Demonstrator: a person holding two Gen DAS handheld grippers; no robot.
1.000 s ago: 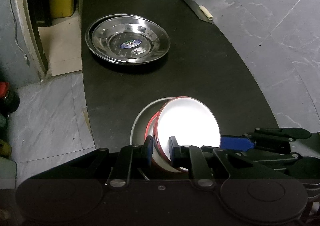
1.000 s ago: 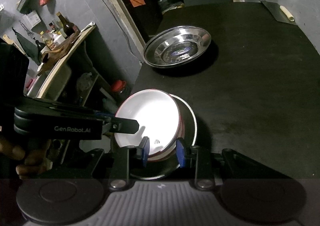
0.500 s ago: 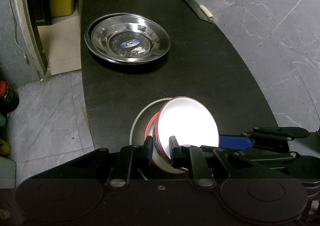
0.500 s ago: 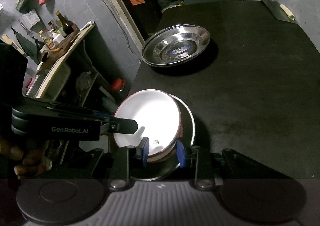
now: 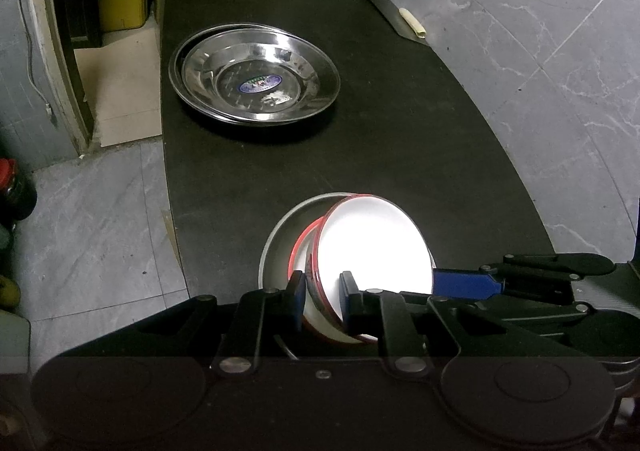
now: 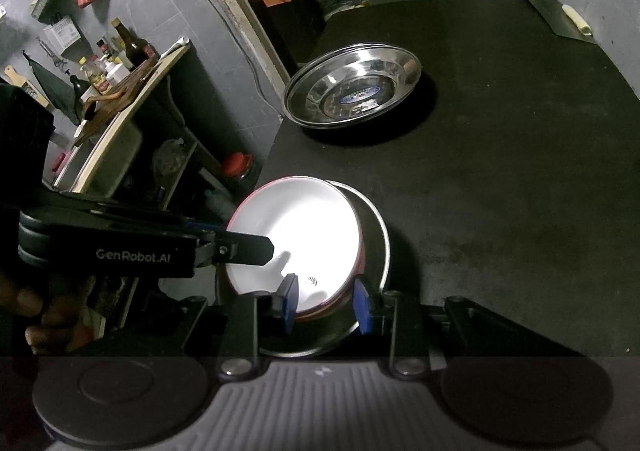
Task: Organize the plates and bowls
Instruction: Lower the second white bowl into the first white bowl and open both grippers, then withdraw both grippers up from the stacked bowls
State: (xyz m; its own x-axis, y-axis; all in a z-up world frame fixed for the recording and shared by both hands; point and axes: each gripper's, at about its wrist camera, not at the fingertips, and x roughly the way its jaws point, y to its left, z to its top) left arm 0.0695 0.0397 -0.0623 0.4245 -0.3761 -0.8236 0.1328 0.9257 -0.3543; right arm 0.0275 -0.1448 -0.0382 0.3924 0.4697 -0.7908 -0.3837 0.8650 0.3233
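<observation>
Two stacked white bowls with red rims sit tilted inside a steel bowl near the table's front edge. My left gripper is shut on the near rims of the white bowls. My right gripper straddles the opposite rims of the white bowls and the steel bowl; its jaws stand wider. Stacked steel plates lie at the far left of the black table.
A cleaver with a pale handle lies at the table's far right corner. The table's left edge drops to a tiled floor. A shelf with bottles stands to the left.
The bowl stack and both grippers have shifted slightly toward the table's front; the holds look the same.
</observation>
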